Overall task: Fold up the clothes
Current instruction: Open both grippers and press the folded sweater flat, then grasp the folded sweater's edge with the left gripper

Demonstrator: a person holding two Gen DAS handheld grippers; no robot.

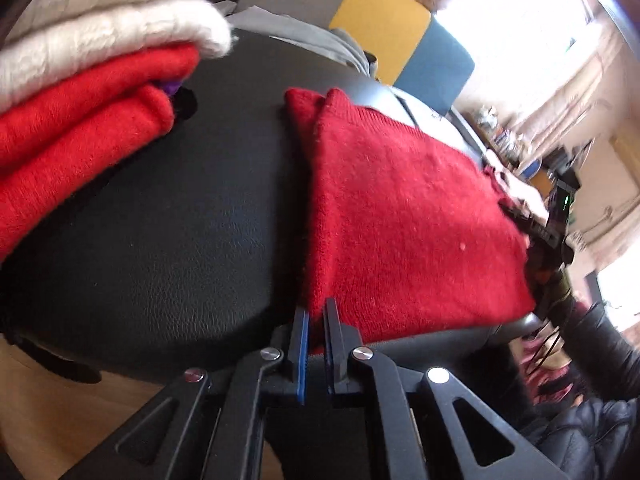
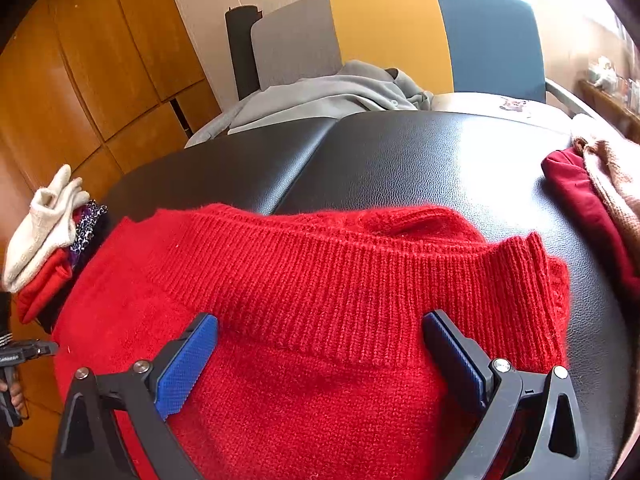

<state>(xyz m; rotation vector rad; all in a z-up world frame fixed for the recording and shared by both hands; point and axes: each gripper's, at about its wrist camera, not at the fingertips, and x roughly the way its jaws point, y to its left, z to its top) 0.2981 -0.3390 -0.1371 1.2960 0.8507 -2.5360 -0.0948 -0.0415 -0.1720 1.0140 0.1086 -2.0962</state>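
A red knit sweater (image 1: 408, 216) lies folded flat on a black leather surface (image 1: 160, 240). My left gripper (image 1: 316, 312) is shut on the sweater's near edge, the fabric pinched between its blue pads. In the right wrist view the same sweater (image 2: 320, 280) fills the foreground with its ribbed hem across the middle. My right gripper (image 2: 320, 328) is open wide just above the sweater, its blue pads (image 2: 188, 364) on either side of the knit, holding nothing.
A stack of folded clothes, white (image 1: 104, 40) over red (image 1: 80, 120), sits at the left of the surface, and shows small in the right wrist view (image 2: 44, 240). Grey garment (image 2: 328, 92) and a grey, yellow and blue chair (image 2: 392, 32) stand behind. Dark red and tan clothes (image 2: 592, 196) lie at right.
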